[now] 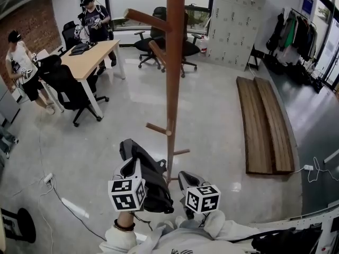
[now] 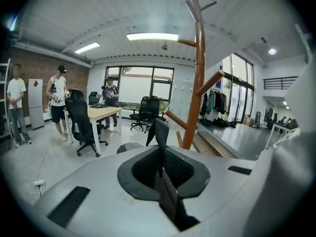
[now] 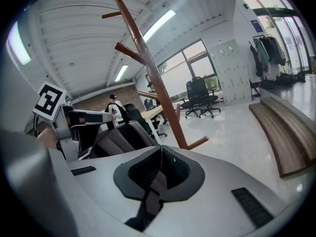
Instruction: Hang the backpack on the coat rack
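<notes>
A dark backpack [image 1: 152, 180] hangs low in front of me, between both grippers. The tall wooden coat rack [image 1: 175, 89] stands just beyond it, with pegs angling out at several heights. My left gripper [image 1: 130, 169] is shut on a black strap [image 2: 158, 131] that sticks up from its jaws. My right gripper [image 1: 186, 178] is shut on another dark strap that runs down through its jaws. In the right gripper view the backpack's grey body [image 3: 116, 139] lies left of the jaws [image 3: 160, 151], with the rack [image 3: 148, 68] behind. The left gripper view has the rack [image 2: 199, 83] right of its jaws [image 2: 160, 151].
A desk [image 1: 87, 57] with black office chairs stands at the back left, with two people beside it. Long wooden planks [image 1: 265, 123] lie on the floor to the right. A power strip and cable [image 1: 47, 179] trail at the left. Clothes hang on a rail [image 1: 294, 33] at the far right.
</notes>
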Motion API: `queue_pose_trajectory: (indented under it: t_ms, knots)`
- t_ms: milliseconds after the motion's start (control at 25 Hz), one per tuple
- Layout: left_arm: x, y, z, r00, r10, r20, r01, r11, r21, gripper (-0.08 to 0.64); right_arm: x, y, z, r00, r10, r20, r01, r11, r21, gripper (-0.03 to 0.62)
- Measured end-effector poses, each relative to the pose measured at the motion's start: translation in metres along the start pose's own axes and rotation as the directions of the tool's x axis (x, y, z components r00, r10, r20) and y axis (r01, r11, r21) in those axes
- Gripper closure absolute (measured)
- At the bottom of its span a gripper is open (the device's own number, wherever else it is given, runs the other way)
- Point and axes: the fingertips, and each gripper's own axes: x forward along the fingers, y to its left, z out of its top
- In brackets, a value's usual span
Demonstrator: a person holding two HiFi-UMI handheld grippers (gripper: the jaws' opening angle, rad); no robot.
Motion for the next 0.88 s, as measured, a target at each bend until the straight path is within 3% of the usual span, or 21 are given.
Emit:
queue_pose_trajectory:
  t_ms: [240,600,880]
  knots:
    - [0.021,0.001,0.023,1.000,-0.015,0.005,0.015,0.999,0.051,0.543,-0.003,-0.014,0.000,1.000,-0.020,-0.003,0.020,1.000,0.018,0.580]
    - [0.046,0.009,0.050,1.000,0.005,0.019,-0.006,0.999,0.052,0.543,-0.008,-0.028,0.004,0.998,-0.053,0.015,0.052,0.998,0.045,0.580]
    - [0.066,0.002,0.061,1.000,-0.019,0.012,0.018,0.993,0.117,0.543,-0.010,-0.042,0.006,0.995,-0.102,0.024,0.100,0.992,0.073,0.580]
